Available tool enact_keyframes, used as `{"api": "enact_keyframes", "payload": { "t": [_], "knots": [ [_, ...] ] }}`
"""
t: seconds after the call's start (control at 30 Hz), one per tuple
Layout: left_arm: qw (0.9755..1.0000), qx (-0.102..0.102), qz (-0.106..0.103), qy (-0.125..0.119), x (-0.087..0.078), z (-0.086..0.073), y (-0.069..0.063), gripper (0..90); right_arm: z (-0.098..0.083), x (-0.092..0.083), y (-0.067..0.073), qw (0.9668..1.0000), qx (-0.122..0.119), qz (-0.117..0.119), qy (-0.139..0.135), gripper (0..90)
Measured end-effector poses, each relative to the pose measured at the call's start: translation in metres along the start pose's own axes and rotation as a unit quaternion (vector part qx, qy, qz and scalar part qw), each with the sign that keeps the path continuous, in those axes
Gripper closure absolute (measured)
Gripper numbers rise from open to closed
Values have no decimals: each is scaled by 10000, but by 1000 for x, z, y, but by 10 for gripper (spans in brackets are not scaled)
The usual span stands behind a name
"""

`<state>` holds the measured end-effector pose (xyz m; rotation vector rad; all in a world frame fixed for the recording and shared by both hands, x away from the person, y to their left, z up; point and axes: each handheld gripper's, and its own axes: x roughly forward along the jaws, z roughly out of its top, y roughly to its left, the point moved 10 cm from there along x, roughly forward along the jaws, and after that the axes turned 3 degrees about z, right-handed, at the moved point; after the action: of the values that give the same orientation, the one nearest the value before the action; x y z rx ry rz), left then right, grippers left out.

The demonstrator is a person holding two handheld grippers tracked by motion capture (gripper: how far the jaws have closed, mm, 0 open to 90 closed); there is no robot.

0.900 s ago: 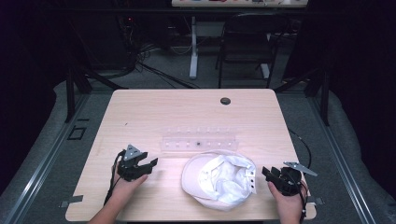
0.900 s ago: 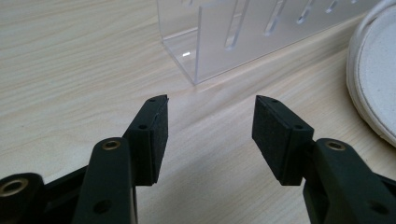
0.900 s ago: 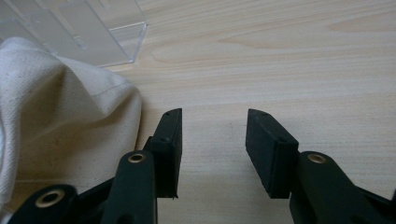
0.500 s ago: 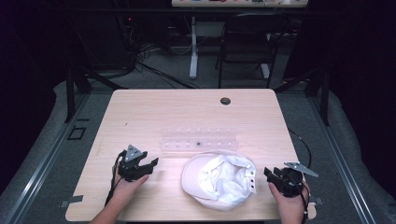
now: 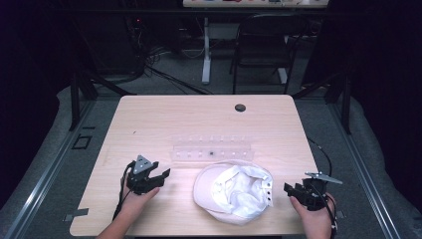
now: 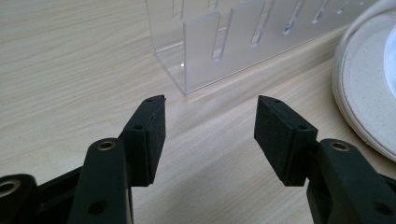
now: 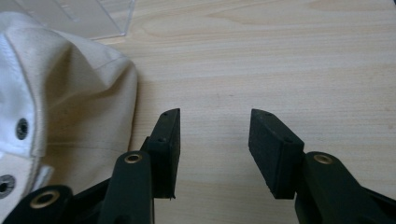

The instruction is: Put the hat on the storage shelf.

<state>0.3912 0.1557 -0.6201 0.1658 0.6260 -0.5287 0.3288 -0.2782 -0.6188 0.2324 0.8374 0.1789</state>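
A white cap lies upside down on the wooden table, near its front edge. The cap's brim shows at the right of the left gripper view, its crown at the left of the right gripper view. My left gripper rests on the table left of the cap, open, with nothing between its pads. My right gripper sits just right of the cap, open and empty, its left jaw close beside the cap's fabric.
A clear acrylic rack with slots stands just behind the cap, also seen ahead of the left gripper. A round dark grommet is set in the table's far side. A chair and cables lie beyond the table.
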Motion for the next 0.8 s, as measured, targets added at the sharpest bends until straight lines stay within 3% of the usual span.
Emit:
{"api": "enact_keyframes", "payload": {
  "t": [0.2,0.23,0.27,0.37,0.6,0.63,0.8],
  "knots": [
    [10000,28,32,-26,0,1,0,442,6,-5,7,9993,-151,85,323,545],
    [10000,13,32,-26,0,1,0,442,7,-6,12,9981,-79,255,554,551],
    [10000,13,32,-26,0,1,0,442,7,-6,12,9981,-79,255,554,551],
    [10000,26,59,-34,0,1,0,442,12,-7,17,9951,-22,433,890,559],
    [10000,13,55,-26,1,0,-1,442,19,-11,25,9913,-34,559,1193,571],
    [10000,35,45,-18,1,0,-2,442,19,-11,29,9890,-89,605,1346,573],
    [10000,51,61,-1,1,-1,-2,442,21,-13,35,9865,-65,697,1477,571]
  ]
}}
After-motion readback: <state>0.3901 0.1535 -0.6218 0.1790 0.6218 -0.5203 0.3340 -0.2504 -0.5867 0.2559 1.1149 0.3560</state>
